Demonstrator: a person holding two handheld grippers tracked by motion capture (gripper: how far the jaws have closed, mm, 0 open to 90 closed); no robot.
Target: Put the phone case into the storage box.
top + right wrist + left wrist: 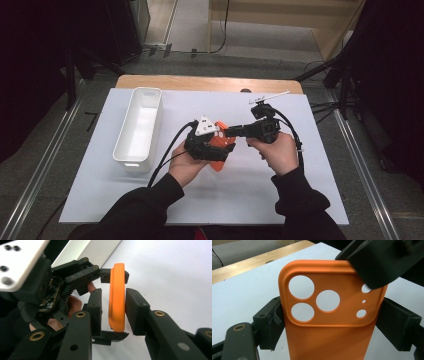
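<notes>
Holding: left tongs point(329, 322) clamped across case point(329, 312) edges.
Right tongs point(113, 311): straddling case top, pads slightly apart; pull away straight.

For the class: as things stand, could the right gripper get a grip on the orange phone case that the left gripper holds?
Probably yes. The right gripper already straddles the orange phone case, a pad close on each face, and nothing lies between. The left gripper clamps only its side edges.
</notes>
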